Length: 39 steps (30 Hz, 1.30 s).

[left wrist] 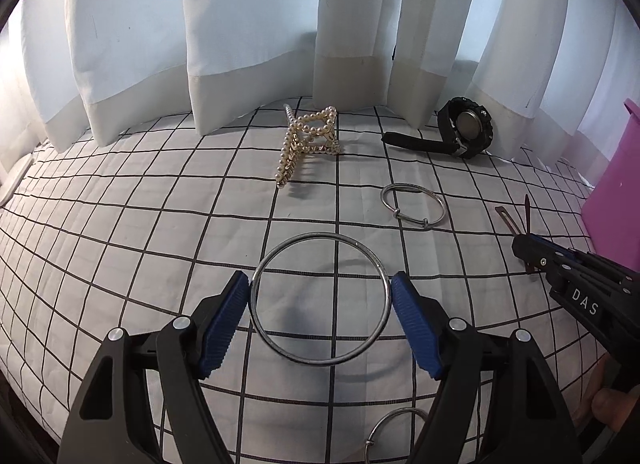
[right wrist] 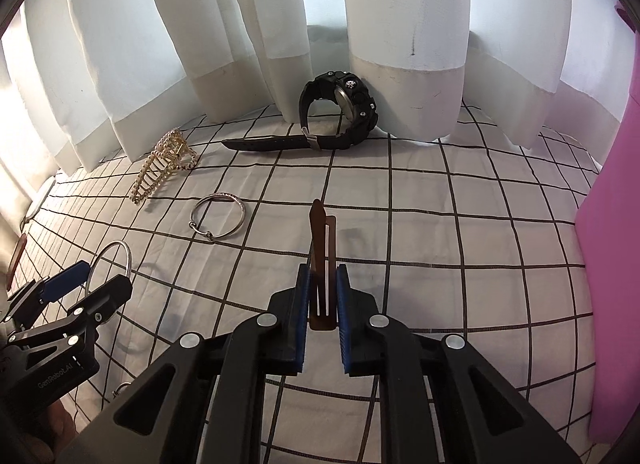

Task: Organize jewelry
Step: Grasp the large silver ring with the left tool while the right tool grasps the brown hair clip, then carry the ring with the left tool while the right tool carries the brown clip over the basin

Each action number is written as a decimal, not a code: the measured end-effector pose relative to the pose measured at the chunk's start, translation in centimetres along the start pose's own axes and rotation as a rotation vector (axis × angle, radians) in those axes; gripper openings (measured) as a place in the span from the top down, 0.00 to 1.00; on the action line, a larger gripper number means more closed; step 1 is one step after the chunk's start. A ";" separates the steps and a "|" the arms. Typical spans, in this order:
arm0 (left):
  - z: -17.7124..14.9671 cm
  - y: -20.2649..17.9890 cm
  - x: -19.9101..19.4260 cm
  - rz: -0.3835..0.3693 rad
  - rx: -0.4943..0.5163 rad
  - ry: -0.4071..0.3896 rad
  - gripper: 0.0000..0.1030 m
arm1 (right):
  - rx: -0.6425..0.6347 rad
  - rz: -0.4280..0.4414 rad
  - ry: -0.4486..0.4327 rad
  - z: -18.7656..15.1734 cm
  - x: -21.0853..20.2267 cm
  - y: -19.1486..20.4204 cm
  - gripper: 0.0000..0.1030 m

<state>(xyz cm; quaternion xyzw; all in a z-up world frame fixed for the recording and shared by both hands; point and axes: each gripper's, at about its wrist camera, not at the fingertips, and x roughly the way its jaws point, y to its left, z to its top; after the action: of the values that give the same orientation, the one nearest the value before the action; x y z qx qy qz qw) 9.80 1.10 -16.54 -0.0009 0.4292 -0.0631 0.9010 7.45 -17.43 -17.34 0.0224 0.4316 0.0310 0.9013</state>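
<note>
My left gripper (left wrist: 320,279) is shut on a large silver bangle (left wrist: 316,235), one blue pad pressing each side of the hoop. The bangle hangs a little above the checked bedspread (left wrist: 160,223) and casts a shadow there. My right gripper (right wrist: 322,271) is shut on a thin brown hair clip (right wrist: 319,232) that sticks out forward between its pads. Seen from the left wrist, the right gripper (left wrist: 525,250) enters from the right with the clip (left wrist: 527,211). Seen from the right wrist, the left gripper (right wrist: 94,284) sits at the left edge with the bangle (right wrist: 127,256).
A pearl hair claw (left wrist: 306,143) and a black watch (left wrist: 460,131) lie near the white curtains (left wrist: 240,43). A smaller silver bangle (left wrist: 412,205) rests between them and my grippers. Another ring (left wrist: 396,436) lies under the left gripper. A pink box (right wrist: 612,264) stands at the right.
</note>
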 end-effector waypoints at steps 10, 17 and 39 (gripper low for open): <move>0.1 0.7 -2.8 -0.029 0.043 -0.012 0.31 | -0.009 0.007 0.023 -0.7 -3.4 2.1 0.88; 1.0 1.4 -6.0 -0.036 0.087 -0.029 0.31 | -0.014 -0.003 0.032 -0.9 -7.1 3.8 0.88; 4.7 -7.2 -17.5 -0.199 0.218 -0.156 0.31 | 0.061 -0.082 -0.201 1.9 -24.3 -1.2 0.88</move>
<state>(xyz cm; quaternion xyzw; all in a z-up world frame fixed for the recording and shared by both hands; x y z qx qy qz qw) 1.76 -4.25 0.37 0.0492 0.3464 -0.1981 0.9156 -6.24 -20.47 2.60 0.0350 0.3405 -0.0214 0.9393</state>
